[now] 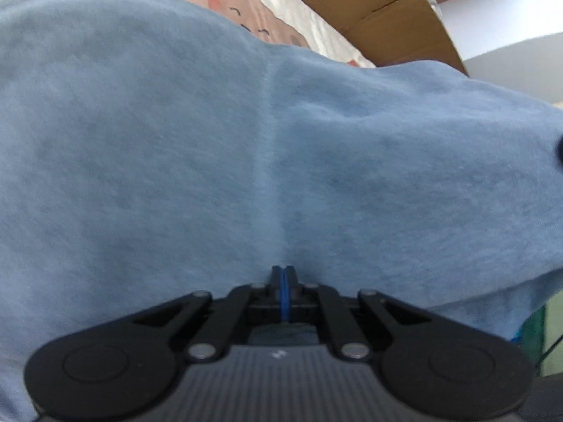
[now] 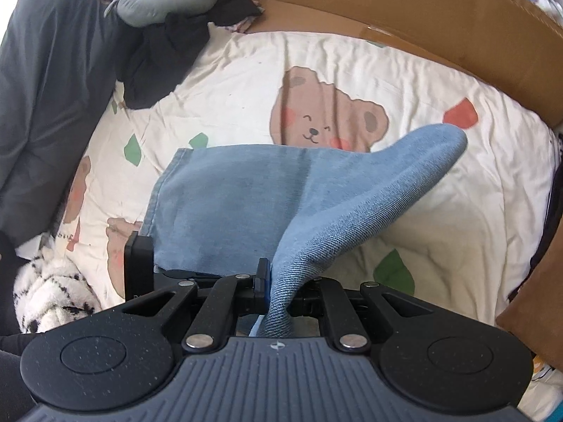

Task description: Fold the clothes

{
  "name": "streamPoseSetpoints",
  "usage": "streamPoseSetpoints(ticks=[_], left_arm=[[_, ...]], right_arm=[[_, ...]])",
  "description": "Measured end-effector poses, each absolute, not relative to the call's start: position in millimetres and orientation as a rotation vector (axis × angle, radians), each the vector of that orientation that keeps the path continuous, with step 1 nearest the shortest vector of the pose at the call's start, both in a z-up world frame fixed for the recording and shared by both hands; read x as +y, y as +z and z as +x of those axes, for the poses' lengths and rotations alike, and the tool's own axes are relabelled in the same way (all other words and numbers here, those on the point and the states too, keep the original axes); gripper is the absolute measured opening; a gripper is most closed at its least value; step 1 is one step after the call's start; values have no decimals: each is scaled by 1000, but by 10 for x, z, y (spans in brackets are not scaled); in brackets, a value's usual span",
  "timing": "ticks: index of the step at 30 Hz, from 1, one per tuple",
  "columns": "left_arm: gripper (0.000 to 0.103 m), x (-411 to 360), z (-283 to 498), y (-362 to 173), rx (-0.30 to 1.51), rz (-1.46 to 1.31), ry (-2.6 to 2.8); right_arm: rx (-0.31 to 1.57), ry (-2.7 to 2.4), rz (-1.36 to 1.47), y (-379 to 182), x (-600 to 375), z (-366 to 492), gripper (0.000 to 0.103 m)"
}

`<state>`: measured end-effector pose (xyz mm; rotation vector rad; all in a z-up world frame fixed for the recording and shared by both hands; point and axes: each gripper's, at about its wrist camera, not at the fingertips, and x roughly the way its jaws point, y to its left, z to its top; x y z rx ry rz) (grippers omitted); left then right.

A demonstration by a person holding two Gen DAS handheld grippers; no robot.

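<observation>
A light blue denim garment lies partly on the bear-print bed cover. One part of it rises in a fold toward the right. My right gripper is shut on a bunched edge of the denim, and the cloth runs down between its fingers. In the left wrist view the denim fills nearly the whole frame. Its creases meet at my left gripper, which is shut on it. The black block at the denim's left edge looks like part of that left gripper.
A brown cardboard wall runs along the far and right sides of the bed. Dark grey bedding, a grey neck pillow and black clothes lie at the far left. A black-and-white fuzzy item sits at the near left.
</observation>
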<state>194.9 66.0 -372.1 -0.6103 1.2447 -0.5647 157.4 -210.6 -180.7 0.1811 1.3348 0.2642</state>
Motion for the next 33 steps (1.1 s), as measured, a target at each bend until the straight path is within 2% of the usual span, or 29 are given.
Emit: streamPoseSetpoints(ticks=[15,26,33], left_arm=[[2,756,1917,-3810,1305,-637,-629],[4,1693,2134,-3298,1099,-729,-452],[4,1995,2162,-3094,1052,-710,-349]], right_arm=[[1297,309,55,-1827,-1394,1576,7],[1277,394,-15,-2000,-745,1606,7],[1264,410,-34,-2231,-390,1614,8]])
